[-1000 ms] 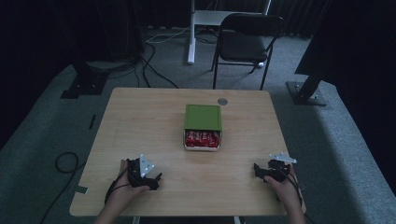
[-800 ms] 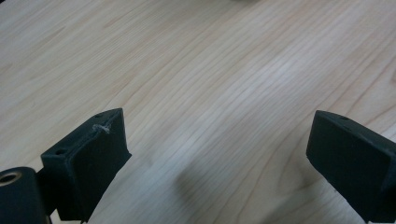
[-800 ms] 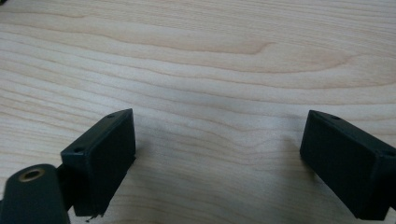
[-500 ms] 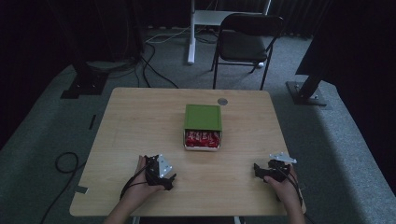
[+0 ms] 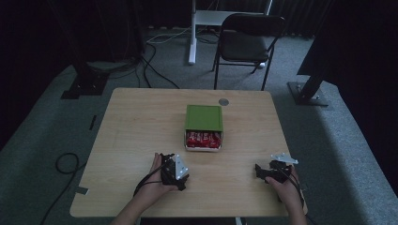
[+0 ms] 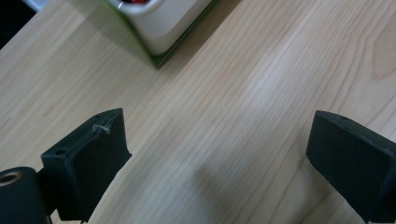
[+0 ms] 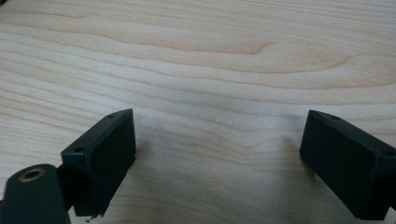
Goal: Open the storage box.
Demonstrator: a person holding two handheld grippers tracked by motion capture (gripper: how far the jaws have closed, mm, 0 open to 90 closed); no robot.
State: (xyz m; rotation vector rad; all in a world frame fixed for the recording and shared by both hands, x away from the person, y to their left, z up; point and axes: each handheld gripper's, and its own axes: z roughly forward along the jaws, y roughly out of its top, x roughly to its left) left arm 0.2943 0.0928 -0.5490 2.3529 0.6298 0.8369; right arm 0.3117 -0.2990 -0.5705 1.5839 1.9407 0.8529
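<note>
I have the left gripper (image 5: pixel 172 171) low over the worktop (image 5: pixel 131 126), jaws spread wide with nothing between them. My right gripper (image 5: pixel 272 171) sits near the front edge, well right of the box (image 5: pixel 203 127), its jaws equally wide and empty, bare wood ahead of them.

As I judge it, the step in hand is the left gripper's approach to the box. To do it well I would keep the jaws wide, square them to the box's near end, and come in level so neither jaw clips the white tray.

In the left gripper view the box (image 6: pixel 163 23) lies ahead and off to the left of the jaws, apart from them, one corner pointing my way. From above, it sits mid-worktop, green lid slid back, red packets (image 5: pixel 203 138) showing at the open end nearest me.
</note>
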